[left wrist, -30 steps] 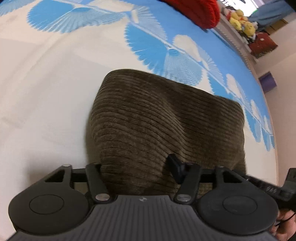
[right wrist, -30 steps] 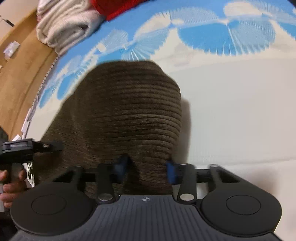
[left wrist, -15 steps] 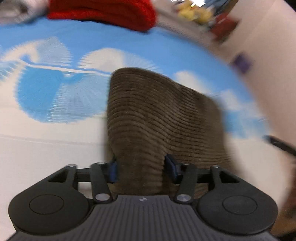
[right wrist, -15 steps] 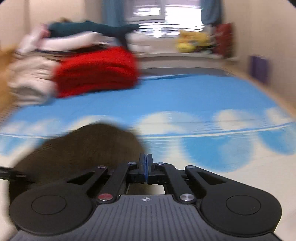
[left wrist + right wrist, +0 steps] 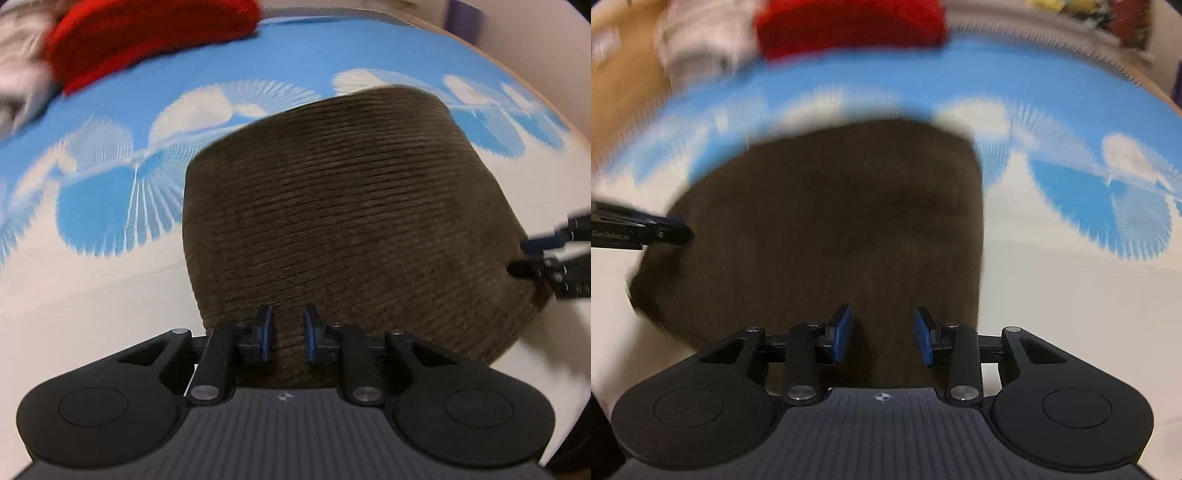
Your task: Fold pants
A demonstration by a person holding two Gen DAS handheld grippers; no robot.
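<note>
The brown corduroy pants lie folded into a compact block on the blue-and-white patterned bed cover; they also show in the right wrist view. My left gripper sits at the block's near edge, its blue pads a narrow gap apart with corduroy between them. My right gripper is open at the near edge, pads wide apart over the fabric. The right gripper shows in the left wrist view at the block's right side. The left gripper shows in the right wrist view at the block's left side.
A red folded knit lies at the far end of the bed cover, also in the right wrist view. Pale folded laundry is beside it. Wooden floor runs along the left.
My right gripper, shut and raised half a second ago, has opened and come down to the pants' near edge. My left gripper's pads have narrowed on the fabric. Both views swung.
</note>
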